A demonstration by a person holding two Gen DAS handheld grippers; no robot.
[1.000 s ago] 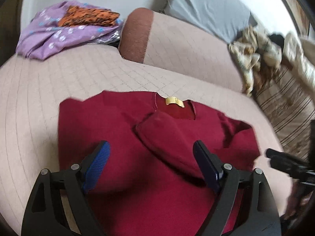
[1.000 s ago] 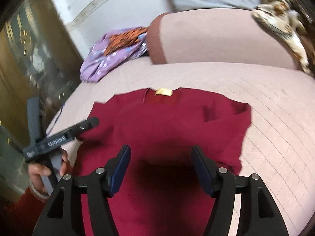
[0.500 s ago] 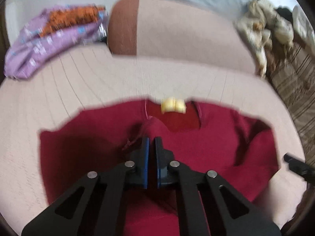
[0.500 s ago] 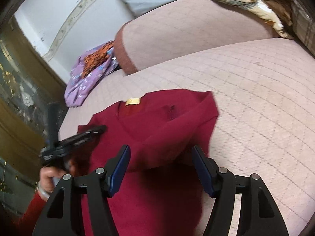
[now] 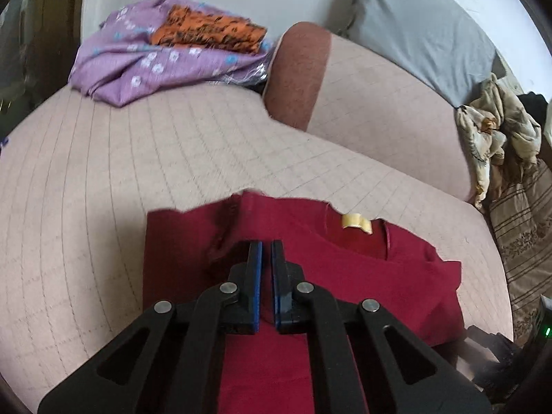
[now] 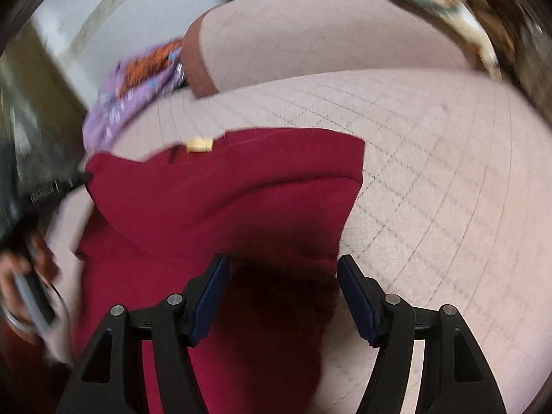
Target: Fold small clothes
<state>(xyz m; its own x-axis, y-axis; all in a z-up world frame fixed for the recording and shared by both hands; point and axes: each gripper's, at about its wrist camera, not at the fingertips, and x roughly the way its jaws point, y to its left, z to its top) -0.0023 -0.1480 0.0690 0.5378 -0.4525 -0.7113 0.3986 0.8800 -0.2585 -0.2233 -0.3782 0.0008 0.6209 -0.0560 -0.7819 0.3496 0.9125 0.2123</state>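
On the quilted pink bed cover a dark red top lies flat, neck end pointing away from both cameras, yellow label at the collar. Long axis runs from collar toward the person, roughly in line with both grippers.

Left gripper: pads drawn together near the left shoulder region of the top, red cloth showing in the thin slit between them. Reads as pinching a fold of the fabric; a small pucker sits just beyond the tips. This hand is the nearer one to the collar.

Right gripper: jaws stand apart, nothing pressed between them. Red cloth lies directly below and ahead, and the right edge of the top passes just inside the right finger. It hangs above the lower half of the garment.

Garment condition: right side already looks doubled inward, giving a straight outer edge in the right wrist view; surface soft, matte, slightly rumpled. View there is blurred.

Judgement: next move depends on drawing the pinched left portion across toward the middle.
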